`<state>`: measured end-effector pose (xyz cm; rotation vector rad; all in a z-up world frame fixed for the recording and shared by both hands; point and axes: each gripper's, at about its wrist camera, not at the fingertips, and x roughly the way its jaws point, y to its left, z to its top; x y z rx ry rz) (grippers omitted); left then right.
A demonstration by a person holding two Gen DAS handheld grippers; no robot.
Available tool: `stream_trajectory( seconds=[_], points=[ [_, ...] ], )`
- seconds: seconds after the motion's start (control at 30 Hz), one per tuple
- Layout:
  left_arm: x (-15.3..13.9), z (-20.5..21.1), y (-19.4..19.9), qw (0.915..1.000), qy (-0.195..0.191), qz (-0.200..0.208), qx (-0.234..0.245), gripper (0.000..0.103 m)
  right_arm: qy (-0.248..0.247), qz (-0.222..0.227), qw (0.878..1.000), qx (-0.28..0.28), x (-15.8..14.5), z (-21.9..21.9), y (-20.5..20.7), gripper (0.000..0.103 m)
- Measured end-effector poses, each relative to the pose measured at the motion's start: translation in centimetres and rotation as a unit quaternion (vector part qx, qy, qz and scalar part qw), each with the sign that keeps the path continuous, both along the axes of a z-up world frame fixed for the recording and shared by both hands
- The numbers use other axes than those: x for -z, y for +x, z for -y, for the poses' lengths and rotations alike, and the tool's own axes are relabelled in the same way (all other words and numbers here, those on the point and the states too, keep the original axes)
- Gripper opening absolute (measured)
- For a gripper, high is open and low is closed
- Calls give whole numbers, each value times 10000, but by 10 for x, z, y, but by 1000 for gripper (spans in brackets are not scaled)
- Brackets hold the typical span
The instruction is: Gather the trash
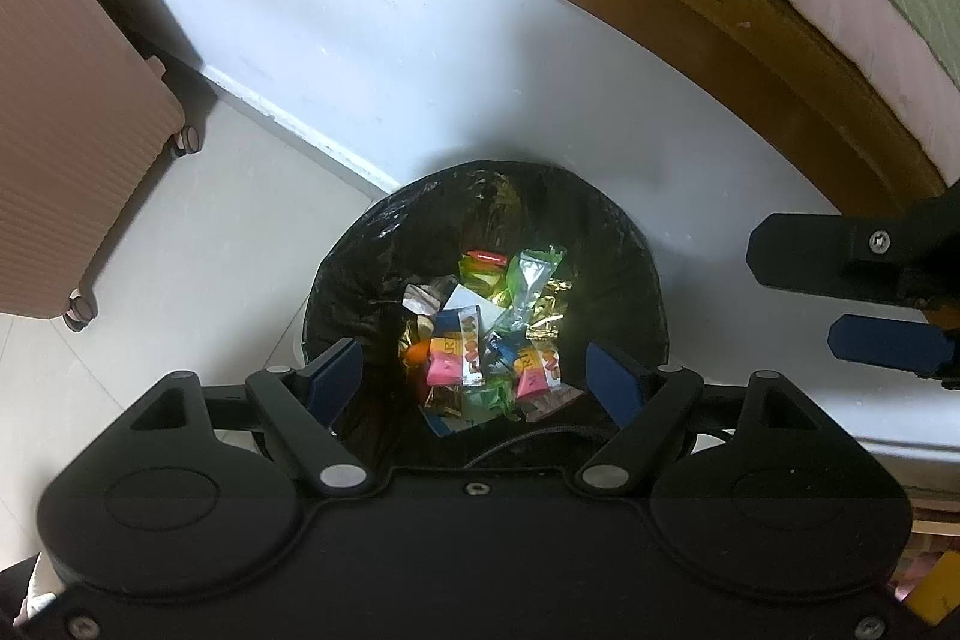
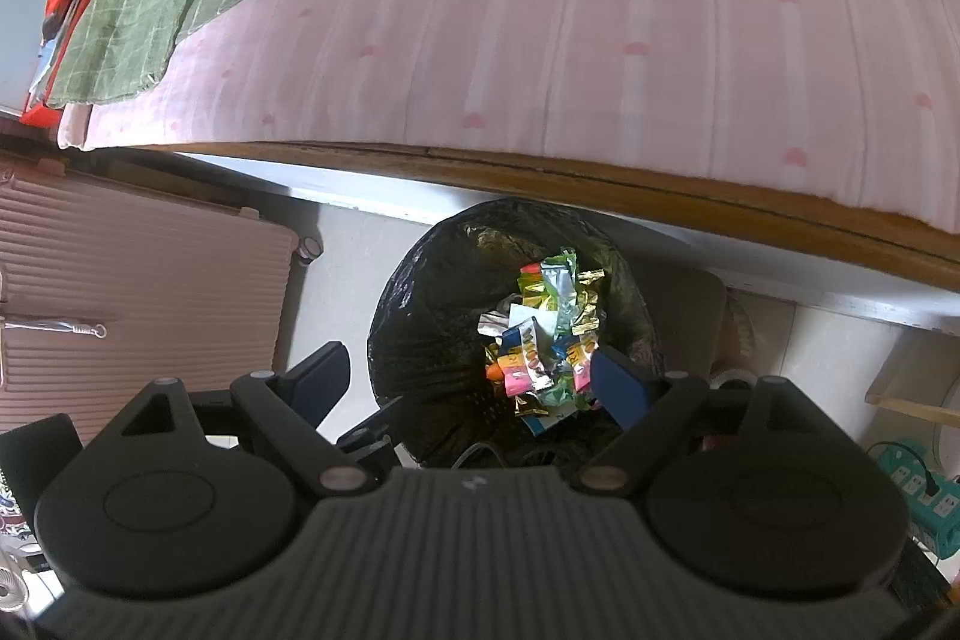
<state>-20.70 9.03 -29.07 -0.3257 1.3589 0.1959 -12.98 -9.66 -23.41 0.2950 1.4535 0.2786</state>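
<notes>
A round bin lined with a black bag stands on the pale floor beside the bed. Several bright snack wrappers lie heaped at its bottom. My left gripper hangs over the bin, pointing down, open, with nothing between its blue pads. My right gripper also hovers above the bin, open and empty. The right gripper's fingers show at the right edge of the left wrist view.
A pink ribbed suitcase on wheels stands left of the bin. A wooden bed frame with a pink sheet and green checked blanket runs behind it. A green power strip lies at the right.
</notes>
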Motion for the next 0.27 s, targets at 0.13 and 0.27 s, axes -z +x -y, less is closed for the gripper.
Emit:
stream_trajectory(
  seconds=[0.13, 0.27],
  points=[
    [0, -1, 0, 10000, -17, 13, 16, 81, 10, -3, 10000, 13, 2, 1, 0, 92],
    [0, -1, -1, 10000, 5, 23, 60, 81, 13, -11, 10000, 20, 2, 1, -1, 92]
  ],
)
